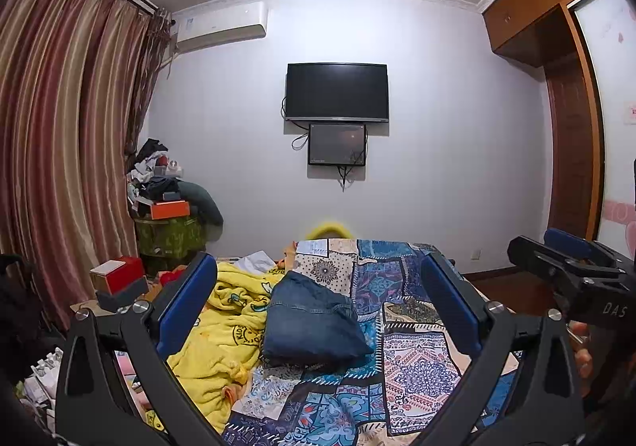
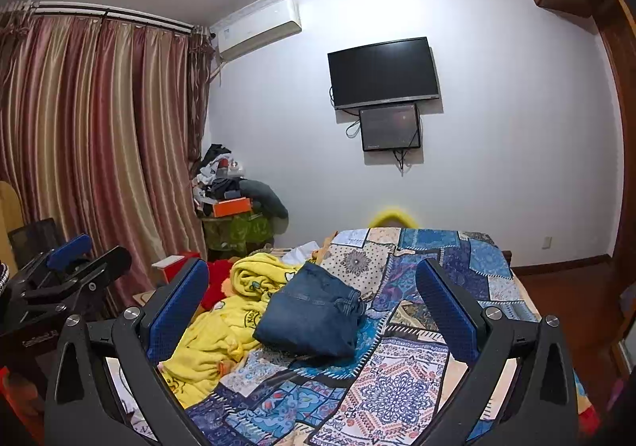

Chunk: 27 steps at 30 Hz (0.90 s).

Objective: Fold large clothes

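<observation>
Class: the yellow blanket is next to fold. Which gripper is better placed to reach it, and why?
Left, probably. The yellow blanket lies by the left gripper; folded jeans lie between it and the right gripper. Both are open.

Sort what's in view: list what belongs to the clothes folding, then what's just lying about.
Belongs to the job:
jeans, folded on the quilt
left gripper, open
right gripper, open

Lying about:
yellow blanket
red box
orange box
clothes pile
TV

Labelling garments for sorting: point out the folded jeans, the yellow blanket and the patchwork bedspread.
folded jeans (image 1: 314, 320), left wrist view, middle of top layer.
yellow blanket (image 1: 222, 330), left wrist view, rumpled middle.
patchwork bedspread (image 2: 401, 378), right wrist view, bare patterned patch.
</observation>
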Motion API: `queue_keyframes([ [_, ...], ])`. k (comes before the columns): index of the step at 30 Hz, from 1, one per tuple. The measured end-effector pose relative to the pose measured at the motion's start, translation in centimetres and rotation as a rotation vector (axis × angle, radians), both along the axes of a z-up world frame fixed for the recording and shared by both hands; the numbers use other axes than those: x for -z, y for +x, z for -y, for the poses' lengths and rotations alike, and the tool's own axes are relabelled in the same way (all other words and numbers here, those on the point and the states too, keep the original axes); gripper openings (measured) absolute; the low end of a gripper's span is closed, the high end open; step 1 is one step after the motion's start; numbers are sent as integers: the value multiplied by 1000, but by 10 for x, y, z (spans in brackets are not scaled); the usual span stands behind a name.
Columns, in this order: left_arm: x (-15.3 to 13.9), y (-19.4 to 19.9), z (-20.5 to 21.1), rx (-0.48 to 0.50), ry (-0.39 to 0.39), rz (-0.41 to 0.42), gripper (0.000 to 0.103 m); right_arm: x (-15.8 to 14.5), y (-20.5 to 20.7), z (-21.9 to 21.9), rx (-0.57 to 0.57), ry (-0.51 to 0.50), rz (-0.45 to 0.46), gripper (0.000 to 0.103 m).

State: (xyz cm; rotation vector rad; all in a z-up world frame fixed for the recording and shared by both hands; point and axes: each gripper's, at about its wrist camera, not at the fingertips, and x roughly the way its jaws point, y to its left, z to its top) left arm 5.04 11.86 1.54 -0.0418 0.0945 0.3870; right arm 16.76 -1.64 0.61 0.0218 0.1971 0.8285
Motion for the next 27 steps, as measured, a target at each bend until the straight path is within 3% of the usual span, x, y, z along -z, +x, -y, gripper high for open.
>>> queue_keyframes([
  [27, 9, 9, -11, 17, -35, -25, 103, -3, -2, -1, 21, -12, -9, 103],
])
